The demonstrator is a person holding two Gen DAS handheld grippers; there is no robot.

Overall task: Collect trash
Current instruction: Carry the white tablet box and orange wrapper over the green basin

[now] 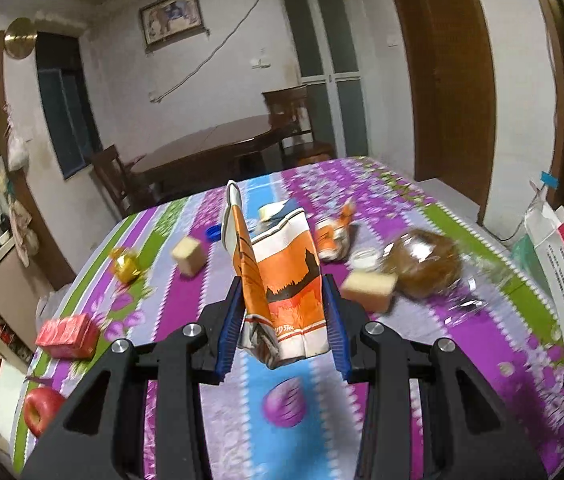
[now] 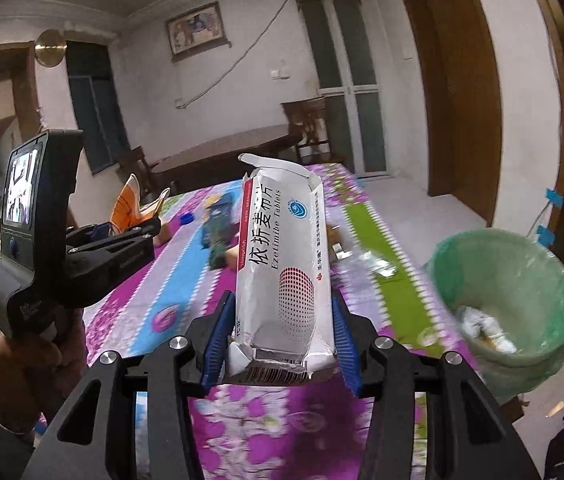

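Observation:
My left gripper (image 1: 284,320) is shut on a crumpled orange and white carton (image 1: 282,280), held upright above the flowered tablecloth (image 1: 462,344). My right gripper (image 2: 280,336) is shut on a torn white tablet box (image 2: 282,264), also held up off the table. In the right wrist view the left gripper (image 2: 138,224) with the orange carton (image 2: 130,204) shows at the left, gripped by a person's hand (image 2: 26,364). A bin lined with a green bag (image 2: 506,304) stands right of the table with some white rubbish inside.
On the table lie a gold wrapper (image 1: 126,266), two pale cubes (image 1: 189,255), a blue cap (image 1: 213,233), a red box (image 1: 68,336), an apple (image 1: 40,408), a bagged brown bun (image 1: 422,266) and another orange wrapper (image 1: 334,236). A wooden table and chairs stand behind.

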